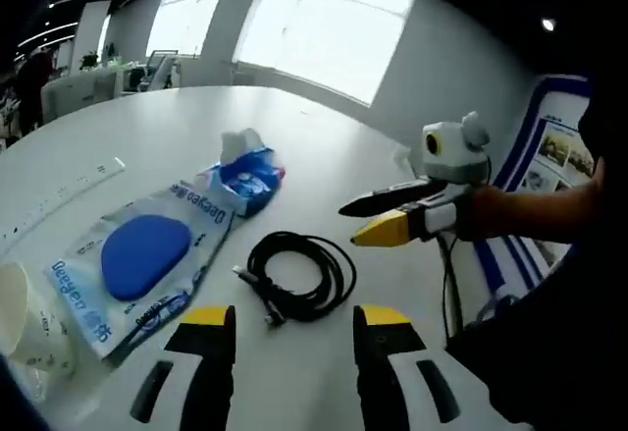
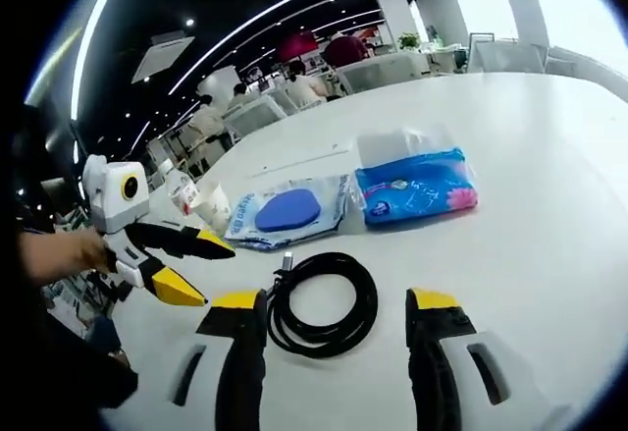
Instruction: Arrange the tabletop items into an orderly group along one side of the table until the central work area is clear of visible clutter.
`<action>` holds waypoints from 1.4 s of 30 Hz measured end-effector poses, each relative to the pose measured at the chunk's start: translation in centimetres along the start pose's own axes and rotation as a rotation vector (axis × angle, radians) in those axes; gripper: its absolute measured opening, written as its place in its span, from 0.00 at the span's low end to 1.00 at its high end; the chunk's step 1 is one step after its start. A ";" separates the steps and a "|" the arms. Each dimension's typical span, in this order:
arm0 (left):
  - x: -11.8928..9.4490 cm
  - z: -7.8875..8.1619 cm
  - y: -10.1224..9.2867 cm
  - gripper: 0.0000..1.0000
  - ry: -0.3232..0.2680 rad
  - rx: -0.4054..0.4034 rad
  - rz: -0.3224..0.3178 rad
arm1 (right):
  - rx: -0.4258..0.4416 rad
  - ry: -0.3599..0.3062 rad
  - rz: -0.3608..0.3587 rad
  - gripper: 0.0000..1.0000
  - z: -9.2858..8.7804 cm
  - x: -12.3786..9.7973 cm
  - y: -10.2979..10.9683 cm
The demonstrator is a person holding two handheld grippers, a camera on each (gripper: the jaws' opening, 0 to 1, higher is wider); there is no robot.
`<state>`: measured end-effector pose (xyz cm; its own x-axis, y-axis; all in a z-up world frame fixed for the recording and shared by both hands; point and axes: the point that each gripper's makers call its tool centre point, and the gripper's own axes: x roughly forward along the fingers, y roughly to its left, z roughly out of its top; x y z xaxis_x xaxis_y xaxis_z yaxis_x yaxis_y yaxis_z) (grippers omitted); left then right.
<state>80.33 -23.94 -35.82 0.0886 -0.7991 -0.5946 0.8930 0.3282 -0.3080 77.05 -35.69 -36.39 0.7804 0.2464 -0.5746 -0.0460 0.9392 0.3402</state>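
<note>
While both your grippers stood open and empty, the cable (image 2: 324, 303) lay coiled dead ahead between the right gripper's (image 2: 337, 305) tips, with the left gripper (image 1: 294, 315) farther off.

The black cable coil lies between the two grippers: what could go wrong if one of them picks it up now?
1. The black cable coil is loose, with its plug end free; it may unwind and drag when lifted.
2. The dragging end could catch the blue pad packet beside it and push the paper cup at the table edge.
3. The left gripper and right gripper, both open, may collide.
</note>
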 end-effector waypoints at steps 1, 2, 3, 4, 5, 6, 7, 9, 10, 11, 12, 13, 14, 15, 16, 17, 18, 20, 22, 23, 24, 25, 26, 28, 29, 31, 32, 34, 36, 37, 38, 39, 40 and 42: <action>0.2 0.1 0.2 0.43 -0.003 -0.012 0.012 | 0.003 0.001 -0.006 0.50 -0.2 0.1 -0.3; 0.2 0.4 0.9 0.40 -0.013 -0.039 0.049 | 0.016 0.004 -0.011 0.48 -0.4 0.3 -0.5; 0.5 0.4 1.4 0.39 -0.018 -0.067 0.066 | 0.022 0.003 -0.013 0.47 -0.5 0.4 -0.4; 0.6 0.4 1.5 0.37 -0.021 -0.082 0.070 | 0.025 0.003 -0.016 0.45 -0.6 0.5 -0.5; 0.7 0.4 1.8 0.36 -0.025 -0.108 0.076 | 0.028 0.004 -0.021 0.44 -0.8 0.6 -0.7; 0.9 0.5 1.6 0.36 -0.028 -0.130 0.070 | 0.032 0.005 -0.025 0.42 -0.9 0.7 -0.8; 1.1 0.4 1.7 0.36 -0.029 -0.151 0.074 | 0.047 0.007 -0.033 0.41 -1.1 1.0 -1.1; 1.4 0.4 1.7 0.34 -0.028 -0.164 0.076 | 0.063 0.008 -0.035 0.36 -1.2 1.2 -1.1; 1.6 0.4 1.6 0.33 -0.028 -0.173 0.076 | 0.071 0.010 -0.041 0.35 -1.3 1.4 -1.1; 1.8 0.3 1.6 0.32 -0.028 -0.186 0.080 | 0.080 0.011 -0.048 0.33 -1.5 1.6 -1.2; 2.1 0.3 1.6 0.31 -0.032 -0.201 0.076 | 0.100 0.012 -0.053 0.32 -1.6 1.8 -1.2; 2.3 0.3 1.5 0.30 -0.033 -0.208 0.070 | 0.116 0.008 -0.055 0.31 -1.7 2.1 -1.3; 2.6 0.2 1.5 0.28 -0.034 -0.207 0.071 | 0.140 0.006 -0.057 0.30 -1.8 2.3 -1.4; 2.8 0.1 1.4 0.26 -0.035 -0.205 0.072 | 0.143 0.009 -0.063 0.29 -1.8 2.4 -1.1; 3.1 0.1 1.3 0.24 -0.035 -0.208 0.072 | 0.146 0.008 -0.075 0.28 -1.8 2.5 -1.2; 3.2 0.1 1.3 0.24 -0.035 -0.212 0.072 | 0.157 0.005 -0.082 0.27 -1.7 2.5 -1.3; 3.4 0.0 1.3 0.24 -0.034 -0.219 0.076 | 0.169 0.004 -0.085 0.26 -1.7 2.5 -1.4; 3.7 -0.1 1.5 0.23 -0.028 -0.241 0.092 | 0.186 0.003 -0.093 0.24 -1.7 2.8 -1.5; 4.0 -0.2 1.4 0.22 -0.028 -0.257 0.092 | 0.203 0.002 -0.102 0.20 -1.6 2.7 -1.6; 4.1 -0.4 1.3 0.22 -0.022 -0.257 0.098 | 0.217 0.006 -0.106 0.20 -1.9 2.9 -1.6; 4.2 -0.4 1.3 0.21 -0.021 -0.255 0.099 | 0.222 0.008 -0.108 0.20 -2.0 3.0 -1.6; 4.2 -0.5 1.3 0.20 -0.018 -0.259 0.101 | 0.229 0.009 -0.109 0.20 -2.2 3.1 -1.7; 4.2 -0.6 1.2 0.20 -0.019 -0.259 0.100 | 0.233 0.012 -0.110 0.20 -2.3 3.2 -1.7; 4.4 -0.7 1.0 0.19 -0.013 -0.262 0.094 | 0.244 0.013 -0.107 0.19 -2.3 3.0 -1.5; 4.4 -0.8 1.0 0.19 -0.012 -0.261 0.093 | 0.254 0.015 -0.106 0.18 -2.5 3.1 -1.5; 4.6 -1.1 1.0 0.17 -0.006 -0.266 0.090 | 0.260 0.023 -0.109 0.17 -2.9 3.3 -1.6; 4.6 -1.2 1.0 0.17 -0.003 -0.272 0.094 | 0.262 0.012 -0.117 0.15 -2.8 3.3 -1.8; 4.6 -1.2 1.0 0.17 -0.007 -0.289 0.097 | 0.285 0.014 -0.124 0.13 -3.1 3.2 -2.2; 4.6 -1.2 1.1 0.17 -0.010 -0.290 0.097 | 0.287 0.012 -0.123 0.12 -3.2 3.2 -2.2; 4.7 -1.3 1.2 0.18 -0.007 -0.295 0.100 | 0.286 0.011 -0.122 0.12 -3.1 3.3 -2.1; 4.9 -1.4 1.2 0.18 -0.009 -0.303 0.101 | 0.290 0.011 -0.121 0.11 -3.1 3.3 -2.1; 5.0 -1.4 1.3 0.17 -0.009 -0.318 0.103 | 0.292 0.011 -0.122 0.11 -3.2 3.3 -2.1; 5.1 -1.5 1.4 0.18 -0.010 -0.323 0.108 | 0.293 0.012 -0.124 0.10 -3.2 3.2 -2.1; 5.3 -1.7 1.2 0.18 -0.001 -0.334 0.108 | 0.301 0.011 -0.130 0.09 -3.2 3.3 -2.2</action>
<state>81.12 -26.90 -40.60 0.1750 -0.7514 -0.6362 0.6851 0.5570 -0.4695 77.69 -36.23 -41.40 0.7611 0.1330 -0.6349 0.2412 0.8506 0.4673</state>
